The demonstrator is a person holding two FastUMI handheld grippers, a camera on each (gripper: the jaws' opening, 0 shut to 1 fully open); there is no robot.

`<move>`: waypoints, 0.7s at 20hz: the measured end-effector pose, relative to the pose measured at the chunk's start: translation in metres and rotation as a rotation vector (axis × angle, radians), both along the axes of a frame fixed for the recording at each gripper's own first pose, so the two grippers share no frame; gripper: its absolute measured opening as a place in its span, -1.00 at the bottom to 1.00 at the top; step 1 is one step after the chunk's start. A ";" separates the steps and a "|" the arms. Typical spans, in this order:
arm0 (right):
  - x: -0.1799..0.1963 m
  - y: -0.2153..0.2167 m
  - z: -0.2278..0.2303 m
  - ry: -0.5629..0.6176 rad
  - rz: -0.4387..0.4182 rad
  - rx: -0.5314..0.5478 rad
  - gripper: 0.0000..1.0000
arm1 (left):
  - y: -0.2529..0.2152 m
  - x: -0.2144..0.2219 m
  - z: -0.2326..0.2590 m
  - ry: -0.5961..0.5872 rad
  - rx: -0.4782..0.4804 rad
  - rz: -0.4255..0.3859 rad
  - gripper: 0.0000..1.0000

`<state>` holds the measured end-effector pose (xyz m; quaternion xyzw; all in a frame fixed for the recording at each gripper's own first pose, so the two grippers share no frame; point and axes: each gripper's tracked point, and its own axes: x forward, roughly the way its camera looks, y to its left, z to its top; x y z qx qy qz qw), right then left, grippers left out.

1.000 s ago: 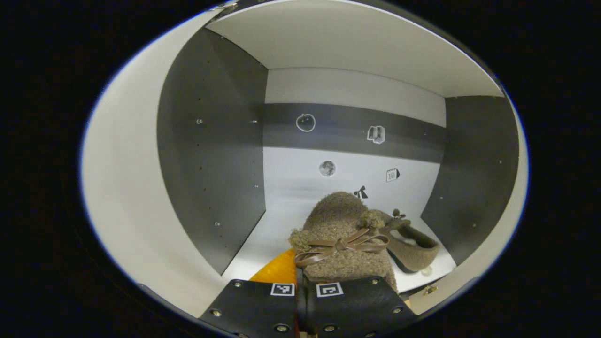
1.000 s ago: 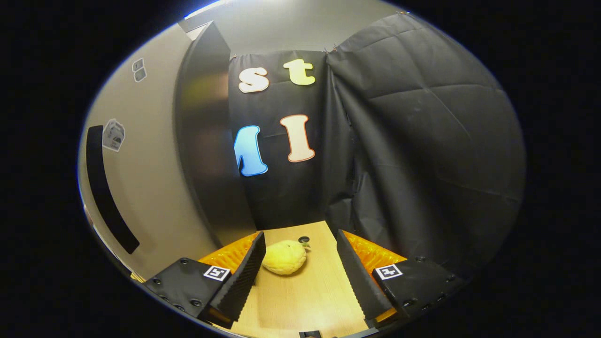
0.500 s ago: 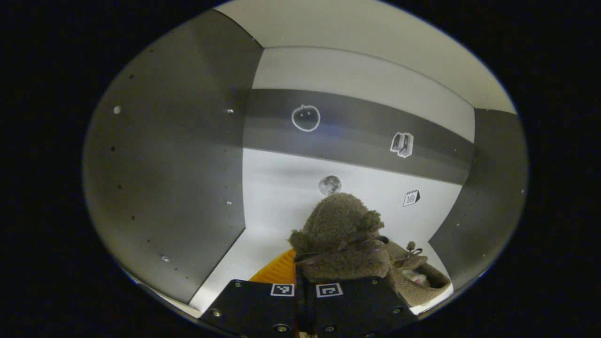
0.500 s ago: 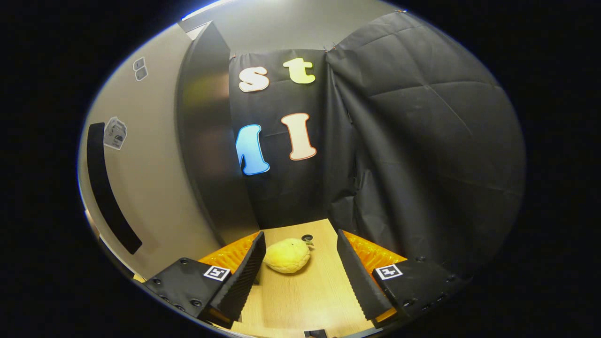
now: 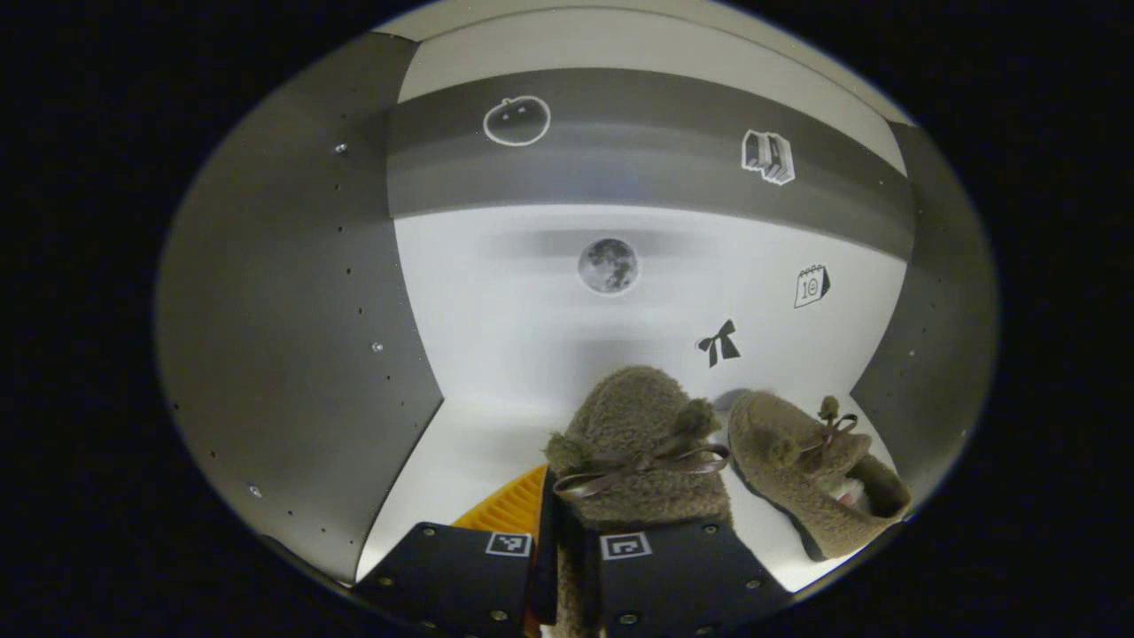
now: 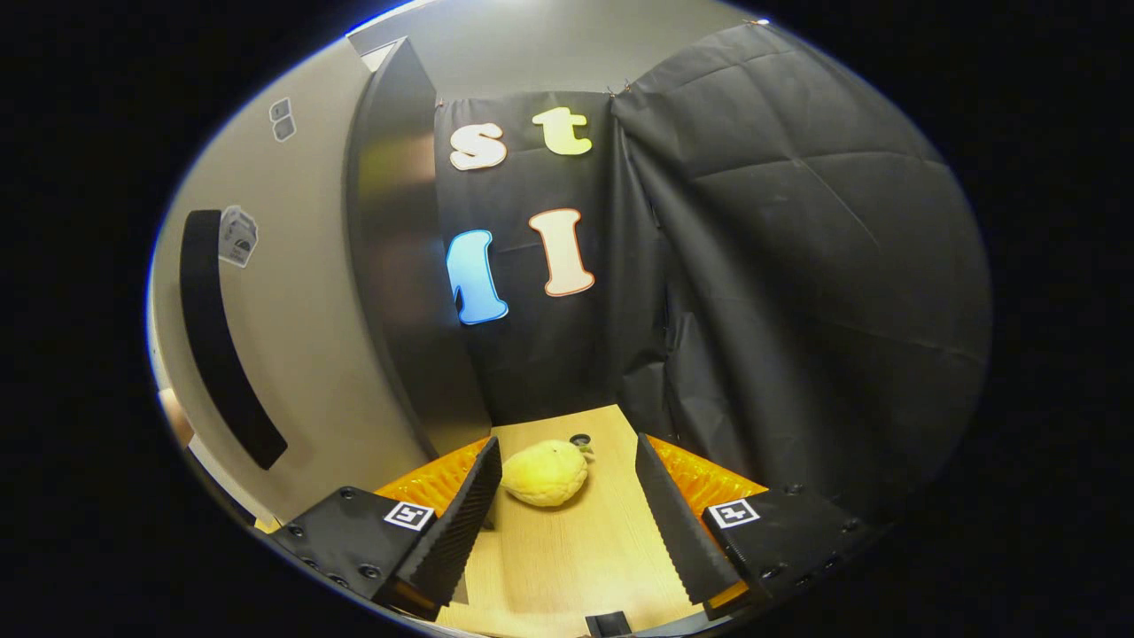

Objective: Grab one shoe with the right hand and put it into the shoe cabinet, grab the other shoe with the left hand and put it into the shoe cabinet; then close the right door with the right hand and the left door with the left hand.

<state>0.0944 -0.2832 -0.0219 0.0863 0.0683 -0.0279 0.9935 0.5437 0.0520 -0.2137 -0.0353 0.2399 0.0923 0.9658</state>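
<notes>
1. Fuzzy brown shoe [image 5: 633, 452] at bottom centre of left gripper view, pinched in my left gripper [image 5: 567, 567] fingers, inside the shoe cabinet [image 5: 283, 337].
2. Set it flat beside other shoe [image 5: 811, 470], lower right, w/o bumping it, then let go.
3. Right gripper [image 6: 563, 523] fingers spread, holding nothing, over the desk [image 6: 567, 567]; right door [image 6: 292, 292] at left, open.

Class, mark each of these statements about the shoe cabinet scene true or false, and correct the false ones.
1. The left gripper is shut on a fuzzy brown shoe. True.
2. A second shoe lies on the cabinet floor, beside the held one. True.
3. The right gripper holds a shoe. False: its fingers stand apart with nothing between them.
4. A yellow fruit-like object lies on the wooden table beyond the right gripper. True.
5. The cabinet door is closed. False: it stands open.
</notes>
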 end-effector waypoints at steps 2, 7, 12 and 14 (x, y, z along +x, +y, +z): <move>-0.004 0.002 -0.005 0.012 -0.005 0.005 0.86 | 0.002 -0.003 0.000 0.015 0.009 -0.013 -0.31; -0.012 -0.004 -0.004 0.007 -0.030 0.013 0.86 | 0.011 -0.031 0.006 0.060 0.020 -0.031 0.75; -0.006 -0.010 0.007 -0.014 -0.028 0.036 0.86 | -0.009 -0.087 0.040 -0.008 0.031 -0.089 0.91; 0.000 -0.011 0.013 -0.016 -0.020 0.033 0.84 | -0.017 -0.115 0.064 -0.063 0.048 -0.096 0.90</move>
